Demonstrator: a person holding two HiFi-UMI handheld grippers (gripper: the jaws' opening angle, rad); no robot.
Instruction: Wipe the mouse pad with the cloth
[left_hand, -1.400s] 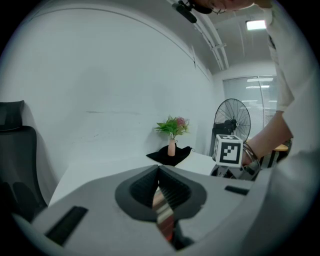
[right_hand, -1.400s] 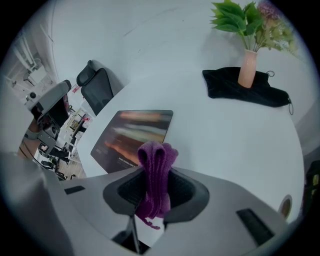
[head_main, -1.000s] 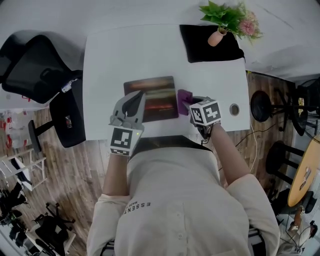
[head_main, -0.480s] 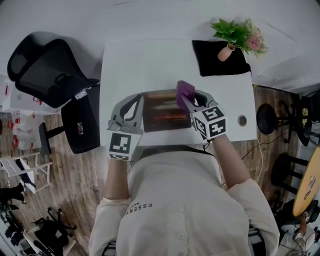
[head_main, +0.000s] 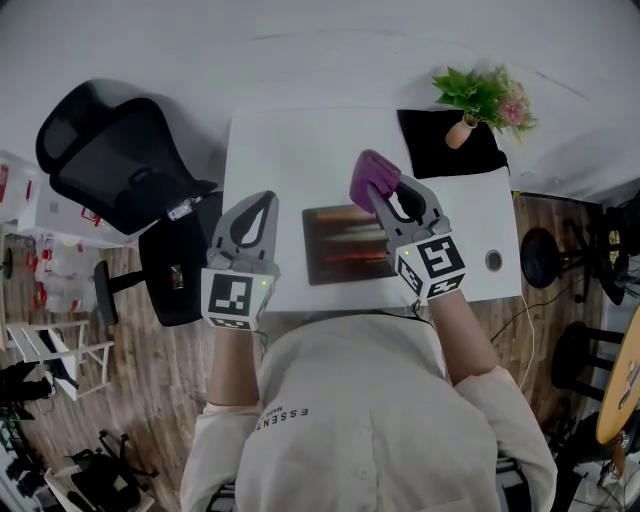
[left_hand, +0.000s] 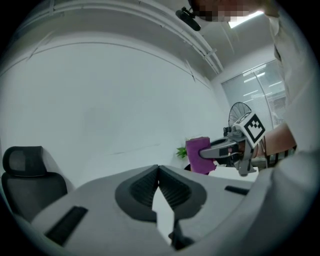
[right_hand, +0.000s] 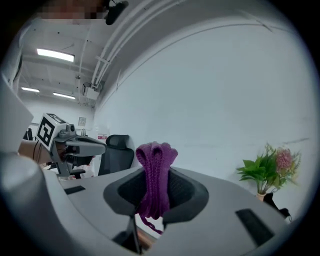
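Cloth (head_main: 373, 178), one, purple, pinched in right gripper (head_main: 383, 192); left gripper (head_main: 262, 203) closed, empty. One mouse pad (head_main: 338, 252) appears only in head view.

Legible text found in one place only: pale capital letters on the back of the shirt (head_main: 340, 440), reading "ESSEN" (head_main: 284, 412) and running on into letters too small to make out, with a smaller line beneath that cannot be read. The cube (head_main: 232, 297) of the left gripper (head_main: 260, 205) and the cube (head_main: 432, 263) of the right gripper (head_main: 380, 192) carry black-and-white square markers, with no letters or numbers. In the right gripper view, a small wall notice (right_hand: 81, 121) and a red-and-white label (right_hand: 102, 136) are both too small to read.
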